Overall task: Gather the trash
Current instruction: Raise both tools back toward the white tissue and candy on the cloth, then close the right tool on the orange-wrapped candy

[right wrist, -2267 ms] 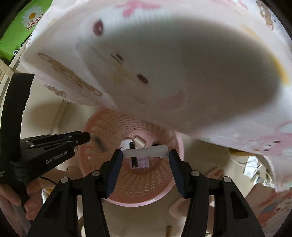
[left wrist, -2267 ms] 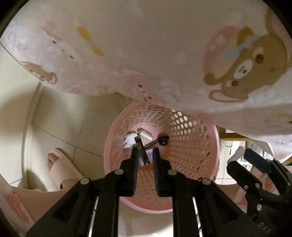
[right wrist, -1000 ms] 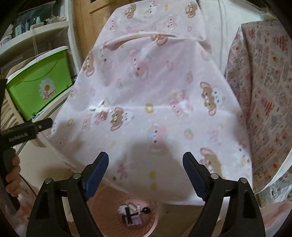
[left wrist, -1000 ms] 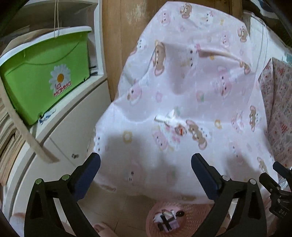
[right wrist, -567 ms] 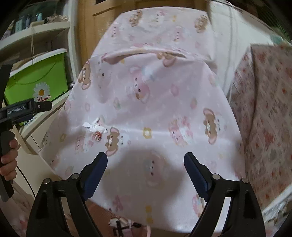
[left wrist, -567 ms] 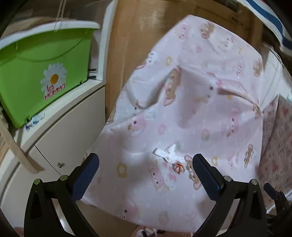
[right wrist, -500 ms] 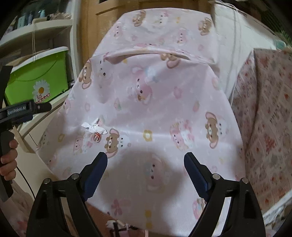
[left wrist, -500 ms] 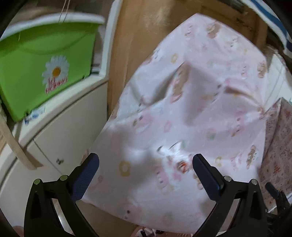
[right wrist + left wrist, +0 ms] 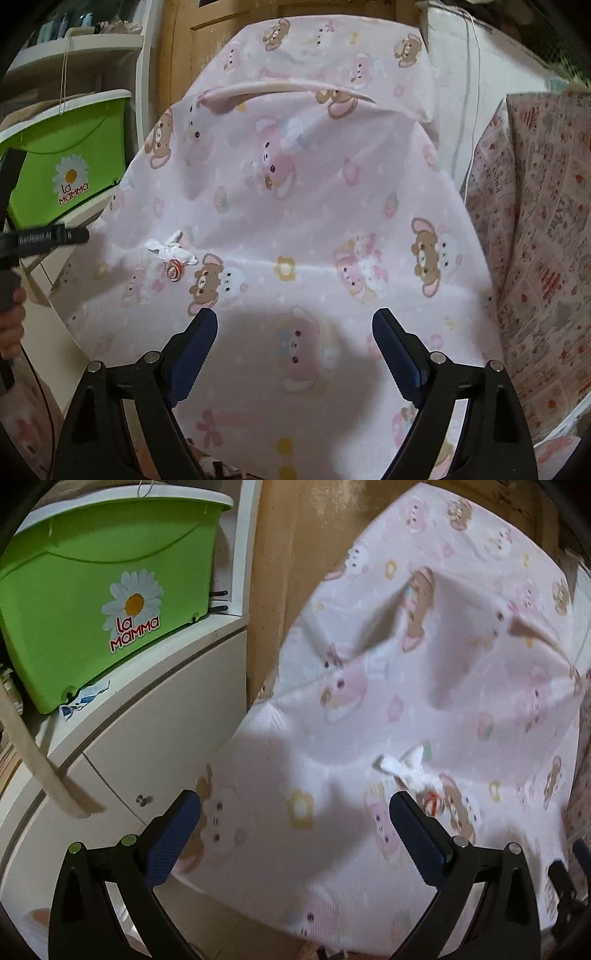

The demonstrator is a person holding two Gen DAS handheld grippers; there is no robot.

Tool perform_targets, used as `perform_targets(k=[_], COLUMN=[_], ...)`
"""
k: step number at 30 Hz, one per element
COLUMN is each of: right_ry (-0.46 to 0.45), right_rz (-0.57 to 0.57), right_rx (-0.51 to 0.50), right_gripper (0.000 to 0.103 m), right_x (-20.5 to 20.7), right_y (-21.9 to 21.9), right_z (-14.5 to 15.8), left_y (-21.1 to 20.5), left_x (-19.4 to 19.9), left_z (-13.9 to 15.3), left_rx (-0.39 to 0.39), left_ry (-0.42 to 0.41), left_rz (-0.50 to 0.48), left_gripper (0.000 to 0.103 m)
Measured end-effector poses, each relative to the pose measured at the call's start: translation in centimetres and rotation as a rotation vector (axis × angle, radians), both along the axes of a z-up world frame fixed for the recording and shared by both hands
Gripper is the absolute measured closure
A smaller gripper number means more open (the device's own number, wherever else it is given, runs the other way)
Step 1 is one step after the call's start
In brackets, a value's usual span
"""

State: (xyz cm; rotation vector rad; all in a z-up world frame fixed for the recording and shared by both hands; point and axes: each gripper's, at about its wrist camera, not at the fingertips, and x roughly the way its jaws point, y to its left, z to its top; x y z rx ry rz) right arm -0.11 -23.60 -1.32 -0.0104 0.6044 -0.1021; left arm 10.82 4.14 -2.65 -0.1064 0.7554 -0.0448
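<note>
Right now the trash lies on a pink cloth: a crumpled white paper scrap [image 9: 170, 250] and, touching its lower edge, a small round red-and-white wrapper [image 9: 174, 271]. In the left wrist view the same paper scrap [image 9: 406, 770] sits just above the tip of the right-hand finger of the left gripper [image 9: 293, 806], with the wrapper [image 9: 431, 805] just beside that finger; neither pad touches them. The left gripper's blue-padded fingers are spread wide with nothing between them but the cloth below.

The right gripper [image 9: 294, 326] is likewise spread wide and empty, hovering over the cloth well to the right of the trash, above a darker shadow patch. In its view the left gripper's black body [image 9: 44, 238] reaches in from the left edge, near the paper scrap, with part of a hand [image 9: 13, 325] gripping its handle below.

The pink cloth [image 9: 314, 192], printed with bears, rabbits and flowers, drapes over a raised surface and hangs down at the front edge. To its left stands a white cabinet [image 9: 122, 746] with small door knobs, and on top of it a green plastic box [image 9: 99, 594] with a daisy sticker reading "La Mamma". Behind the cloth is a wooden panel [image 9: 291, 554]. To the right, a second patterned cloth [image 9: 539, 229] with small red prints covers another surface.
</note>
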Motion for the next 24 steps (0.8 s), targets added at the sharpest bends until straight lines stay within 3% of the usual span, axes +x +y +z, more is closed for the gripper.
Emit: perform_targets(k=[3, 6, 12, 17, 21, 24], right_ry=[0.016, 0.038, -0.011, -0.02, -0.023, -0.003], right_rz=[-0.008, -0.017, -0.01, 0.023, 0.021, 0.03], right_rx=[0.048, 0.068, -0.028, -0.02, -0.062, -0.089], right_gripper=[0.016, 0.015, 0.015, 0.015, 0.015, 0.015], right_x=[-0.4, -0.9, -2.0, -2.4, -2.8, -2.4], right_y=[-0.1, 0.2, 1.9, 2.7, 3.3, 3.7], right_z=[-0.5, -0.6, 0.7, 1.5, 1.0, 0.4], left_y=[-0.3, -0.2, -0.7, -1.2, -0.3, 0.2], left_x=[-2.6, -3.5, -3.4, -2.6, -2.0, -0.5], left_z=[0.2, 0.7, 3.6, 6.2, 5.2, 3.2], left_rx=[0.029, -0.017, 0.01, 0.043, -0.012, -0.028], left_ry=[-0.06, -0.031, -0.08, -0.128, -0.125, -0.044], left_rz=[0.0, -0.018, -0.028, -0.087, -0.083, -0.074], left_gripper=[0.002, 0.002, 0.002, 0.002, 0.002, 0.002])
